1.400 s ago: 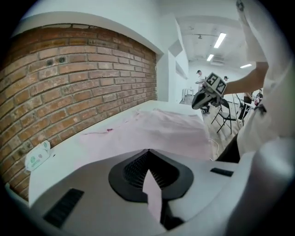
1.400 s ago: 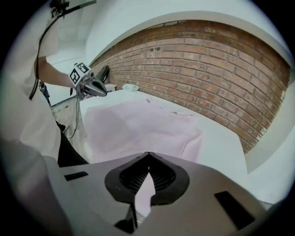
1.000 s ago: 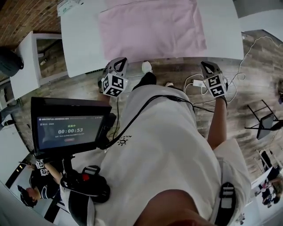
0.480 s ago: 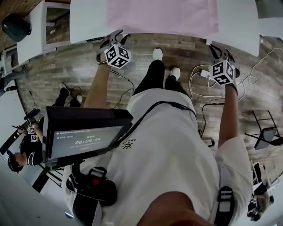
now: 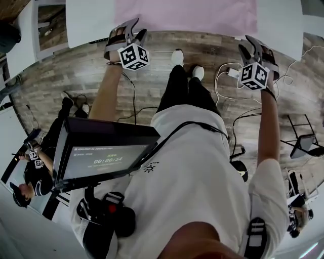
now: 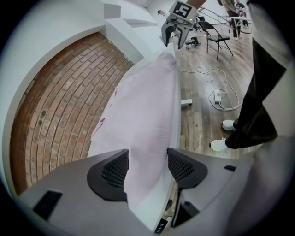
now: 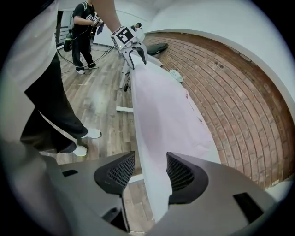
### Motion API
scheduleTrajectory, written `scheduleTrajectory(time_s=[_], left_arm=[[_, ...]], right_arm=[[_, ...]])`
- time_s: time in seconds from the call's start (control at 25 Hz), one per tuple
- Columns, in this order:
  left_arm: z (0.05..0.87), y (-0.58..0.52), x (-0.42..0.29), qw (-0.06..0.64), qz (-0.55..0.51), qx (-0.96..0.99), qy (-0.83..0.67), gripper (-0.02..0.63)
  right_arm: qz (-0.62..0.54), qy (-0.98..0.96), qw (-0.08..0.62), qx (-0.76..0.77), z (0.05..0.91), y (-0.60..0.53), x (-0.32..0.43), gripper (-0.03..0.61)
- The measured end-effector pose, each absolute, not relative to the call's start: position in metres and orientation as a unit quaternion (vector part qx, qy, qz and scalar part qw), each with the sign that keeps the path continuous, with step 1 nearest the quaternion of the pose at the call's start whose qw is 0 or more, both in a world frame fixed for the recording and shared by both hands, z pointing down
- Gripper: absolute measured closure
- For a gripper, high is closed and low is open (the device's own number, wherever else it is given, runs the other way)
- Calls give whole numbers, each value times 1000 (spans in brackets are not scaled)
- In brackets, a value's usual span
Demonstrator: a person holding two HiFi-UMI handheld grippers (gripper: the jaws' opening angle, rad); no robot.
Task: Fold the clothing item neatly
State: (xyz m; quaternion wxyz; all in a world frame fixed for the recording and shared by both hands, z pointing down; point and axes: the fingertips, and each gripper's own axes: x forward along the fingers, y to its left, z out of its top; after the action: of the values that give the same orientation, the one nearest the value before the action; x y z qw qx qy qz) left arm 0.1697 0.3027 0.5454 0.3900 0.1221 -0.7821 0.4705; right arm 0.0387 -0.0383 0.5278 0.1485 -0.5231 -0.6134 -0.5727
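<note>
Head view: the pink garment (image 5: 187, 15) lies flat on the white table (image 5: 88, 20), left gripper (image 5: 136, 28) and right gripper (image 5: 246, 43) at the table's near edge, jaws just now opening wide, hem between them unpinched, so this fold looks laid, more possibly left.

Garment (image 5: 185, 15): pale pink cloth, thin, matt; fine ribbed weave shows close up in the left gripper view.
Counter (image 5: 86, 20): white, smooth, hard, with a faint sheen.
Floor (image 5: 76, 81): grey-brown wood planks, grain visible, low gloss with soft reflections.
Far wall (image 6: 60, 97): red-brown brick, rough and matt, with paler mortar joints.
Screen (image 5: 101, 162), near left: glossy face in a matt black frame.
Shirt (image 5: 192, 172): white cloth, matt.
Trousers (image 5: 179, 93): black cloth, matt.
</note>
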Motion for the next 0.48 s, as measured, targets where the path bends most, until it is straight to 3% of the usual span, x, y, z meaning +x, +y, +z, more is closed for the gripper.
scheduleTrajectory(time_s=[0.48], left_arm=[[553,333,181,419,504,160,-739,374]], right_arm=[[-611,-595,157,-497,547,-49,11,382]])
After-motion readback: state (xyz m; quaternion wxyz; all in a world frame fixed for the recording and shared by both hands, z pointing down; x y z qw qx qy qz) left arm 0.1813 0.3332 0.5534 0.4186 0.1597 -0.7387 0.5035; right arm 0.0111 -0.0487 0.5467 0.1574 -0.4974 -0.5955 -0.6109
